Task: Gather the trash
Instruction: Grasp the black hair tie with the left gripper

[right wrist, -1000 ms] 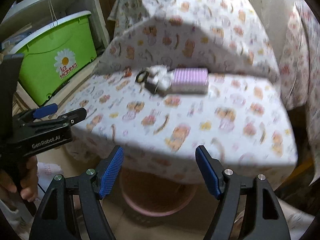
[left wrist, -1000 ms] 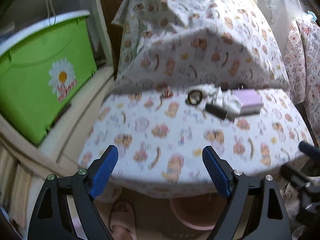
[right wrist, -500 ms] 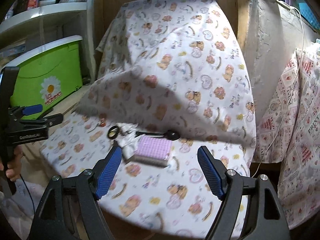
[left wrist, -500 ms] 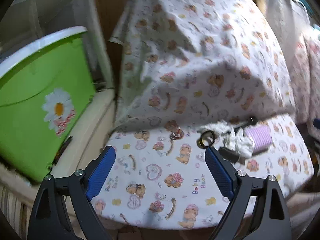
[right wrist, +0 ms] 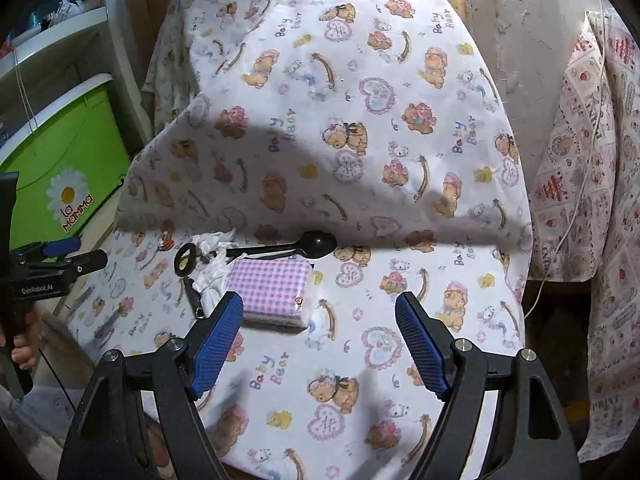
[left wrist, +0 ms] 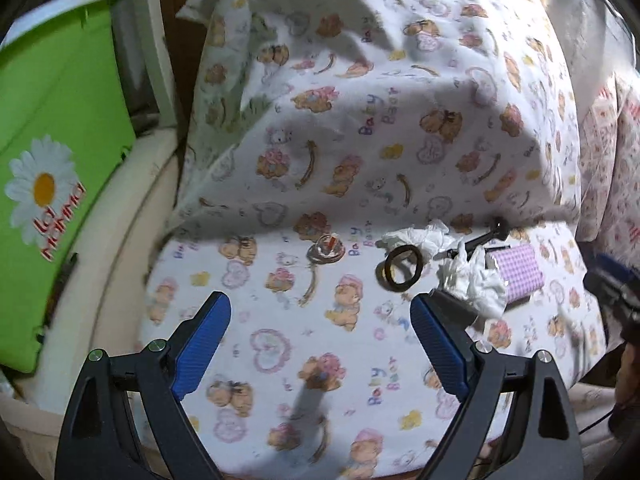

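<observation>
1. While your left gripper [left wrist: 320,324] hangs over the cloth [left wrist: 280,344], its jaws stand spread with nothing between them, only bear-print fabric.
2. Just beyond your left gripper's right jaw lies the trash: a crumpled tissue [left wrist: 476,284] touching a small dark piece at that jaw's tip, and a black ring [left wrist: 402,270] a little further out, toward the middle.
3. Past the ring sits a second tissue [left wrist: 420,236], with a black spoon [left wrist: 484,236] running behind it.
4. Right of the near tissue, touching it, lies a checked pack [left wrist: 518,270].
5. Ahead of the gap, well beyond the jaws, a small round wrapper [left wrist: 326,250] rests on the cloth.
6. Far off your left jaw stands a green bin [left wrist: 52,184] with a daisy on it.
7. Your right gripper [right wrist: 319,322] is also spread wide and empty, over the cloth.
8. The checked pack [right wrist: 272,290] lies just ahead of its left jaw, partly hidden by the tip.
9. Left of the pack lie the tissue [right wrist: 212,276] and ring [right wrist: 186,258]; the spoon [right wrist: 296,244] lies beyond the pack.
10. Far left, your left gripper shows in a hand [right wrist: 24,344].
</observation>
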